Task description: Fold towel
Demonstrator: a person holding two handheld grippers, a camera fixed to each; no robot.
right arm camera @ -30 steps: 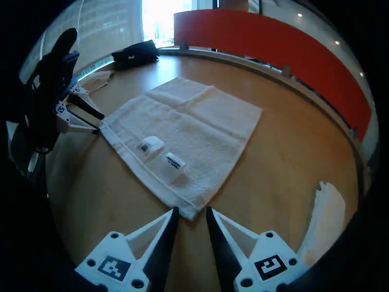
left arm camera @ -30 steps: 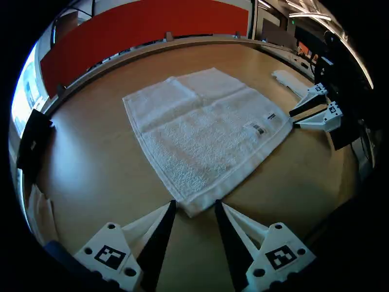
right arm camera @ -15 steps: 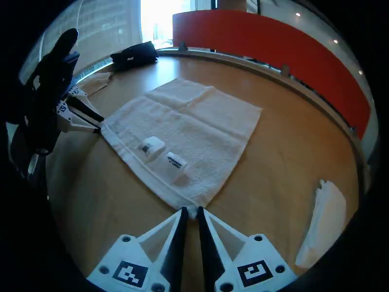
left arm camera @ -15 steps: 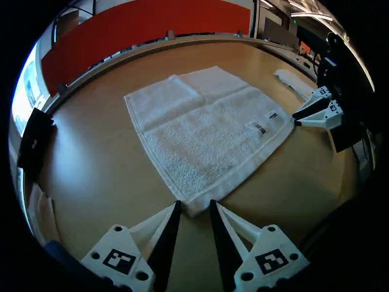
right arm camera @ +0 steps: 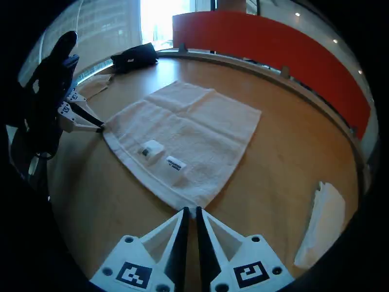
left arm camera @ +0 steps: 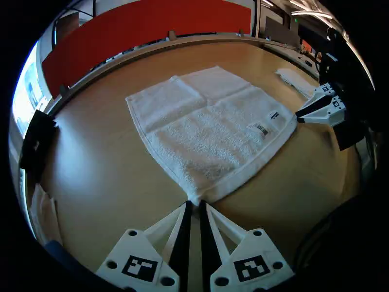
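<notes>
Left gripper view: white terry towel lies flat and spread open on the light brown wooden table, turned so one corner points near and one points far. Crease lines cross its far half. A small barcode tag sits on the right part of the towel, near the right corner. Left gripper is at the near corner: fingers drawn almost together, a thin gap between them, the corner tip pinched in that gap. Right gripper is seen well off at the right, fingertips meeting the towel's right corner. Long red wall panel runs behind the table's far edge. A black bag rests at the far left of the table, and a folded white cloth lies far right, apart from the towel. Right gripper view: the right gripper's own fingers are likewise clenched to a narrow slit on the near corner of the towel, with the corner tip caught between them. Two small white labels lie on the towel's near-left edge band. The left gripper shows at the left, touching the towel's left corner, with a dark-clad hand behind it.
</notes>
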